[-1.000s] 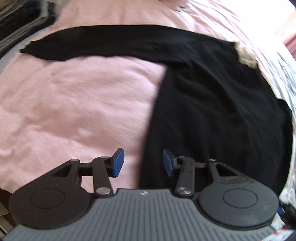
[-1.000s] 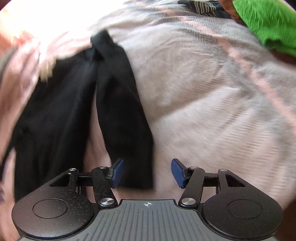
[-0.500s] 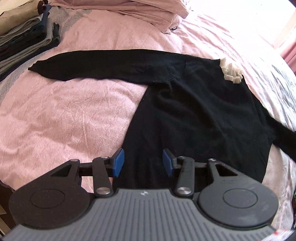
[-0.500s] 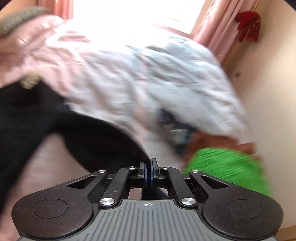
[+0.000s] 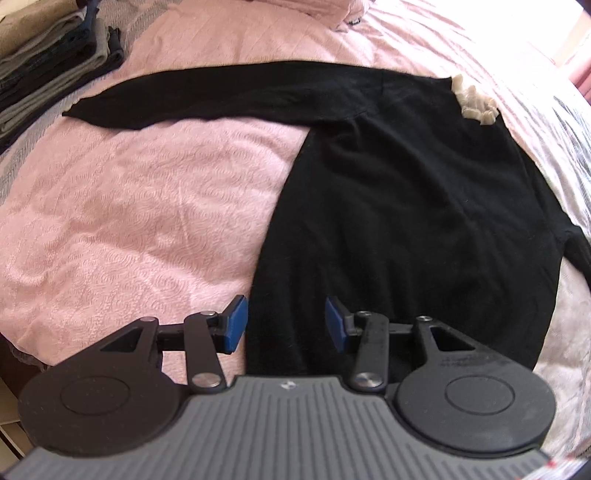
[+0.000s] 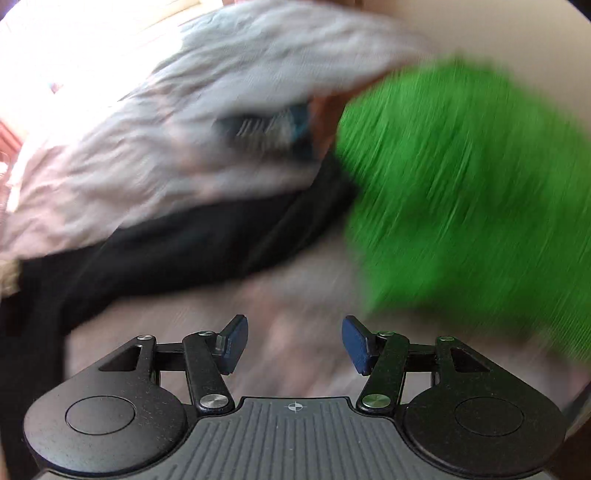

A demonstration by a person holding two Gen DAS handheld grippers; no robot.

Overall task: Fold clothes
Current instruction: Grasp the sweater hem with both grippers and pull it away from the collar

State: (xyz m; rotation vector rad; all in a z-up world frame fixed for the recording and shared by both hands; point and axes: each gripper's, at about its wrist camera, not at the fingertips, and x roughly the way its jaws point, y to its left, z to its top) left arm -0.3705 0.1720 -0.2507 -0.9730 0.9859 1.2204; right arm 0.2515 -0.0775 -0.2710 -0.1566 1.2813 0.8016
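A black long-sleeved sweater (image 5: 406, 206) lies flat on the pink bedspread (image 5: 129, 206), with a cream frill (image 5: 474, 101) at its collar. One sleeve (image 5: 221, 92) stretches out to the left. My left gripper (image 5: 286, 325) hovers open over the sweater's lower left hem, nothing pinched between its blue pads. In the blurred right wrist view the other black sleeve (image 6: 207, 247) runs out across the bed toward a green garment (image 6: 461, 206). My right gripper (image 6: 293, 341) is below that sleeve, its jaws opening with nothing between them.
A stack of folded dark and grey clothes (image 5: 48, 62) sits at the far left of the bed. Pink pillows (image 5: 332, 11) lie at the top. A striped dark garment (image 6: 266, 129) rests on the pale grey cover beside the green one.
My right gripper was shut half a second ago and now stands open; it has swung toward the green garment and the right sleeve now lies stretched out. The left view has drawn back slightly.
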